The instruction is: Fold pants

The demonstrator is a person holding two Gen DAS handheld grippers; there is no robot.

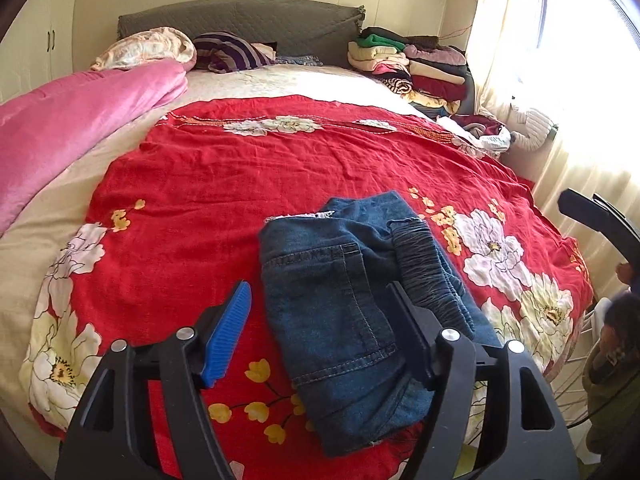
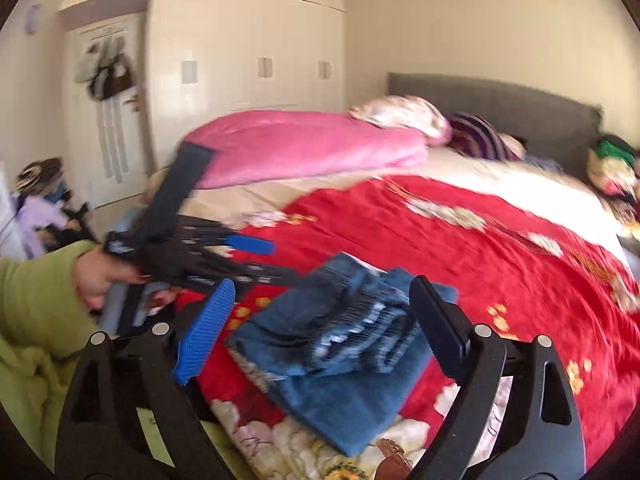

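Observation:
The blue denim pants (image 1: 344, 312) lie folded into a compact bundle on the red floral bedspread (image 1: 224, 184) near the bed's front edge, elastic waistband on top. They also show in the right wrist view (image 2: 344, 344), blurred. My left gripper (image 1: 320, 292) is open and empty, its jaws spread above the bundle. It also shows in the right wrist view (image 2: 276, 258), held in a hand at the left. My right gripper (image 2: 324, 300) is open and empty, hovering over the pants. Part of it shows at the right edge of the left wrist view (image 1: 592, 216).
A pink quilt (image 1: 76, 120) lies along the bed's left side. Pillows (image 1: 192, 50) sit against the grey headboard. A pile of folded clothes (image 1: 412, 64) stands at the far right corner by the curtained window. A white wardrobe (image 2: 248, 48) stands beyond the bed.

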